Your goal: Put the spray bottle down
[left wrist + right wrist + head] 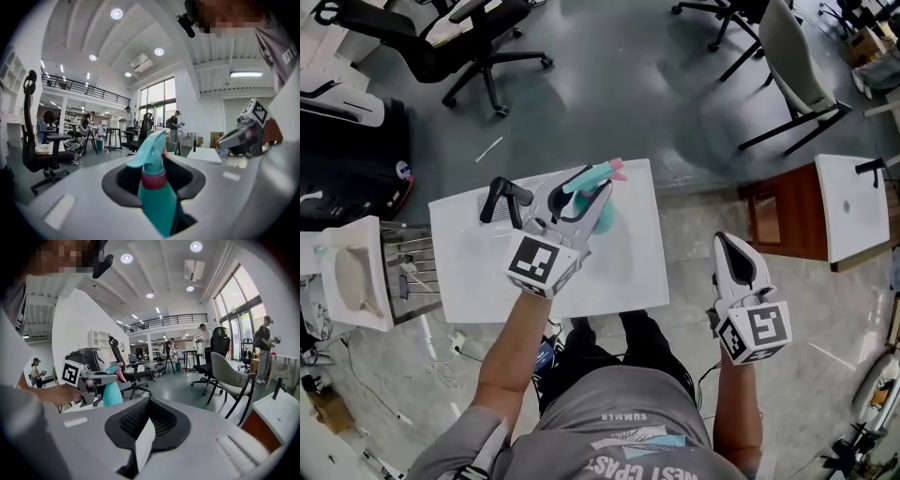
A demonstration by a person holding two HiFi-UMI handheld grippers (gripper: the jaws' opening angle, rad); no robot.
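Head view, centre: my left tongs (pixel 586 192) cover most of the spray bottle (pixel 589 178). Only its nozzle and a sliver of teal body show, and whether its base meets the surface (pixel 469 272) cannot be told. Left gripper view, lower centre: the bottle's lower body is hidden inside the tongs' housing. Head view, upper left of the surface: a black object (pixel 502 199), too small to identify.

Spray bottle (pixel 602 214): teal body, dark pink collar, teal trigger head, pink nozzle tip; roughly upright; gripped below the collar by left gripper (pixel 586 195); over white table (pixel 469 272); base contact unclear.
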